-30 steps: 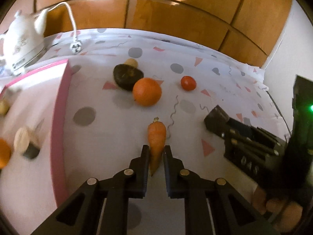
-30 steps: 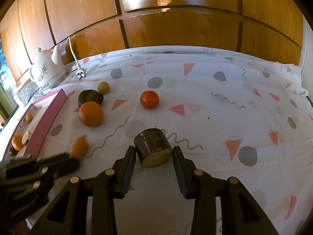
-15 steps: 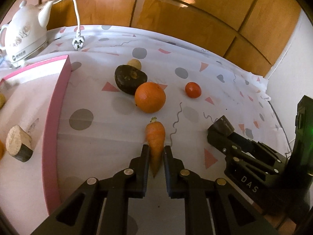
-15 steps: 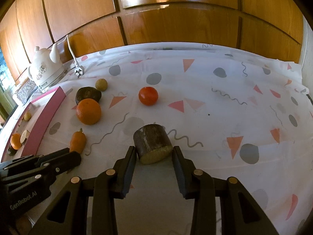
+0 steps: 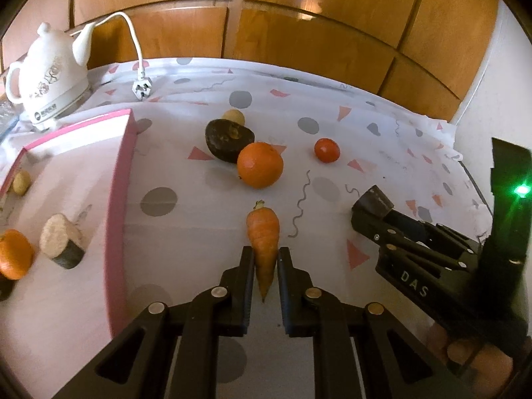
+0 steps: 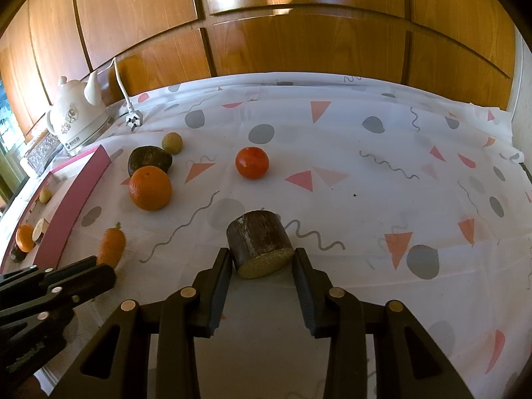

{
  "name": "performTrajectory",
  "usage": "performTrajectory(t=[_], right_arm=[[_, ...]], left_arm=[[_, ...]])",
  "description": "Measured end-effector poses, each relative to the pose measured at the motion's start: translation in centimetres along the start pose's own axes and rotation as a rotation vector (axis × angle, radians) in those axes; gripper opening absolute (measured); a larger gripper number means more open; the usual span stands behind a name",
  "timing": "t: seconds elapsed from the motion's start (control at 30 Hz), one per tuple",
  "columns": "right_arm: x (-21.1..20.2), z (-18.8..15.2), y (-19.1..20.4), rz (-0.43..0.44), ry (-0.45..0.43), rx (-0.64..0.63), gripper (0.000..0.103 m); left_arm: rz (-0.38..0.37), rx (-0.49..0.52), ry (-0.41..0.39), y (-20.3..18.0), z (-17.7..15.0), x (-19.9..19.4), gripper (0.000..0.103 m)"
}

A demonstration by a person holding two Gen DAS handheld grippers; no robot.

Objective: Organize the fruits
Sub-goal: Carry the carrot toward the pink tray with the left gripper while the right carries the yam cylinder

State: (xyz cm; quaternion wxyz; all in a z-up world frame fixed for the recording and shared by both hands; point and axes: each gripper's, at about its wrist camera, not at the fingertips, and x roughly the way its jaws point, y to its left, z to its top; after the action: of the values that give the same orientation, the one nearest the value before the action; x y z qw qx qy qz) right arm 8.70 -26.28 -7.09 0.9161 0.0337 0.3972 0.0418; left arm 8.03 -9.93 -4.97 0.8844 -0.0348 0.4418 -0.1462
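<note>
My left gripper (image 5: 266, 251) is shut on the thin end of a carrot (image 5: 263, 229), whose thick end points away from me. In the right wrist view, the right gripper (image 6: 261, 254) is shut on a short brown-barked chunk (image 6: 257, 239) with a pale cut face. On the cloth beyond lie an orange (image 5: 260, 165), a dark round fruit (image 5: 227, 139), a small tan fruit (image 5: 233, 116) and a red tomato (image 5: 327, 150). A pink-rimmed tray (image 5: 123, 173) at the left holds another orange (image 5: 13, 254), a cut chunk (image 5: 61, 244) and a small yellowish fruit (image 5: 21, 182).
A white kettle (image 5: 46, 79) stands at the back left, its plug (image 5: 142, 88) lying on the patterned tablecloth (image 6: 365, 173). Wooden panels close off the back. The table's right edge runs beside a white wall. A hand shows under the right gripper's body (image 5: 432, 266).
My left gripper, still shut on the carrot, has shifted slightly left towards the tray. The right gripper has stayed where it was on the chunk.
</note>
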Motion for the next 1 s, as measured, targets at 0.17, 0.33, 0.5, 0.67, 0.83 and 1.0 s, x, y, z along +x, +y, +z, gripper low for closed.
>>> performTrajectory(t=[0.17, 0.33, 0.5, 0.67, 0.83, 1.0], right_arm=[[0.0, 0.0, -0.1, 0.003, 0.001, 0.003, 0.038], [0.0, 0.0, 0.3, -0.02, 0.003, -0.015, 0.038], [0.0, -0.1, 0.7, -0.04, 0.009, -0.034, 0.037], [0.0, 0.0, 1.0, -0.053, 0.016, -0.053, 0.037], [-0.2, 0.1, 2.2, -0.055, 0.025, -0.105, 0.037], [-1.0, 0.0, 3.8, -0.008, 0.023, -0.129, 0.037]], left_arm=[[0.011, 0.013, -0.03, 0.0, -0.2, -1.7, 0.014], [0.022, 0.006, -0.042, 0.4, -0.4, -2.8, 0.014], [0.033, -0.016, -0.057, 1.3, -0.8, -3.9, 0.014], [0.046, -0.035, -0.073, 2.2, -1.0, -4.8, 0.014], [0.057, -0.061, -0.09, 3.4, -1.0, -5.7, 0.014], [0.065, -0.114, -0.119, 5.7, -0.6, -6.9, 0.014]])
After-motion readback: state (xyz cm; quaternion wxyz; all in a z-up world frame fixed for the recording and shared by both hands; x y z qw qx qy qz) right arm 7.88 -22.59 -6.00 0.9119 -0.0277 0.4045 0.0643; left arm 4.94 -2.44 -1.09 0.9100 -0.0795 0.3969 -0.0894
